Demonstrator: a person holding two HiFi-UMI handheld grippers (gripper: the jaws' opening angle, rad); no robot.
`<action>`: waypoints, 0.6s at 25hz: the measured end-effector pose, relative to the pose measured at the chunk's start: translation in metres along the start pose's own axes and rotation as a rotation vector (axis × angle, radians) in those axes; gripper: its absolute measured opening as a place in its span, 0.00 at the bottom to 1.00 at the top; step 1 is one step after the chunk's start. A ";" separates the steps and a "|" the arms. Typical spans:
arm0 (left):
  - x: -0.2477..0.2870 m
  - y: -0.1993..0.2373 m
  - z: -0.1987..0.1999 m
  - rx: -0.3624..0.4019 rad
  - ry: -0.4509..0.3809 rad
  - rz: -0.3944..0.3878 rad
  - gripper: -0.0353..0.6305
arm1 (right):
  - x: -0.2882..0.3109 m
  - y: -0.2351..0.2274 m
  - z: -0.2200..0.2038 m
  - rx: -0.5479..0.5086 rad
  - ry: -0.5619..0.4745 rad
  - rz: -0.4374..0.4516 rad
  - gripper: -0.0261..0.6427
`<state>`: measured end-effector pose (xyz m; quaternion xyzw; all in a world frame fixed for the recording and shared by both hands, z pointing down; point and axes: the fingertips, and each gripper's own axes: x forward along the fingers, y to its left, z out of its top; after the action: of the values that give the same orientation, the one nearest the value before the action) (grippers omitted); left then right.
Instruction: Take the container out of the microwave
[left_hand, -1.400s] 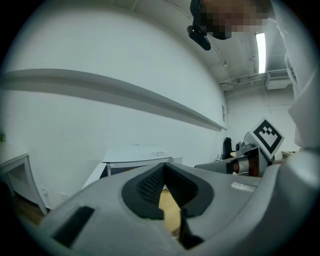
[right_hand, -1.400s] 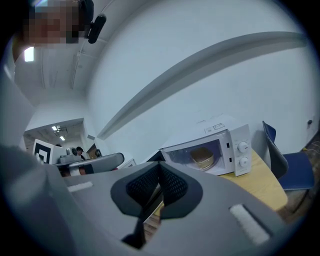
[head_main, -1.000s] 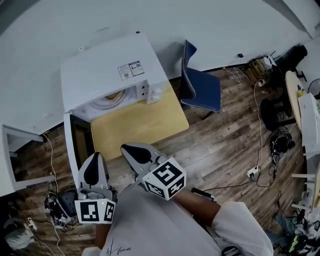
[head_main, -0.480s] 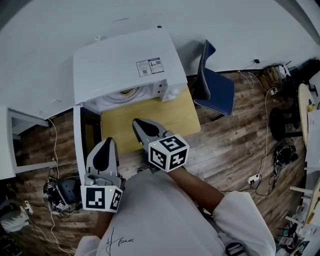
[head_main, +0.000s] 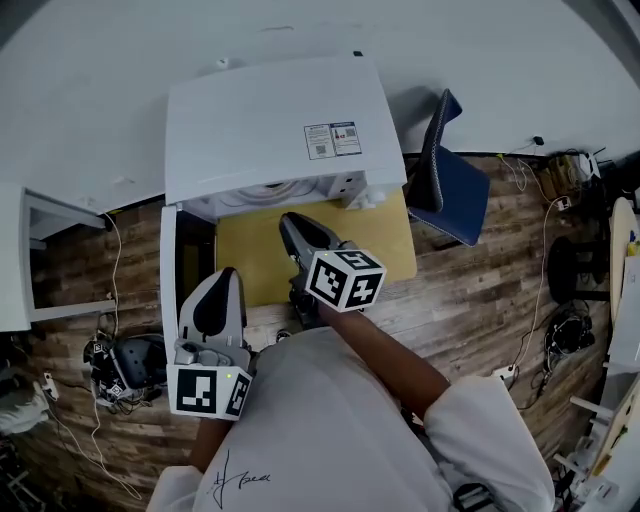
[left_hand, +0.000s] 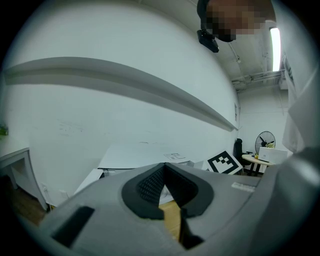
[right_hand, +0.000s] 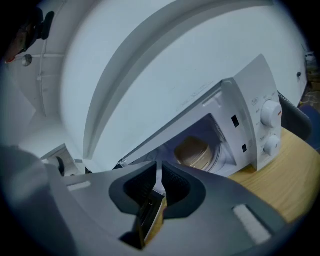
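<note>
The container (right_hand: 193, 152) sits inside the microwave (right_hand: 250, 117), whose door (head_main: 170, 262) hangs open past the bench's (head_main: 375, 238) left edge. Since a second ago the right gripper (right_hand: 159, 181) has moved from the bench's near edge toward the opening. Its jaws are now parting, a narrow gap with nothing in it. The left gripper (left_hand: 162, 186) has its tips together and is empty. In the head view the microwave's top hides the container.

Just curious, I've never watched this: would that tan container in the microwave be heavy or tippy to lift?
Probably light: the container looks small and shallow. Its low, wide shape should resist tipping. It seems to sit on a glass turntable, so a push may slide it.
</note>
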<state>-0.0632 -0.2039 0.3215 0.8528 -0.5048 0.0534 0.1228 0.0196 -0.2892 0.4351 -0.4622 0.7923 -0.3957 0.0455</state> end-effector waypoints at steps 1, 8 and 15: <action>0.002 0.001 0.000 -0.002 0.001 0.004 0.06 | 0.004 -0.004 0.000 0.020 -0.001 -0.002 0.11; 0.009 0.007 -0.002 -0.009 0.011 0.027 0.06 | 0.026 -0.026 -0.005 0.206 0.000 -0.006 0.11; 0.014 0.009 -0.005 -0.008 0.029 0.047 0.06 | 0.043 -0.054 -0.005 0.341 -0.044 -0.061 0.13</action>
<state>-0.0644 -0.2184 0.3307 0.8393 -0.5232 0.0667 0.1324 0.0309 -0.3329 0.4876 -0.4801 0.6983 -0.5152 0.1285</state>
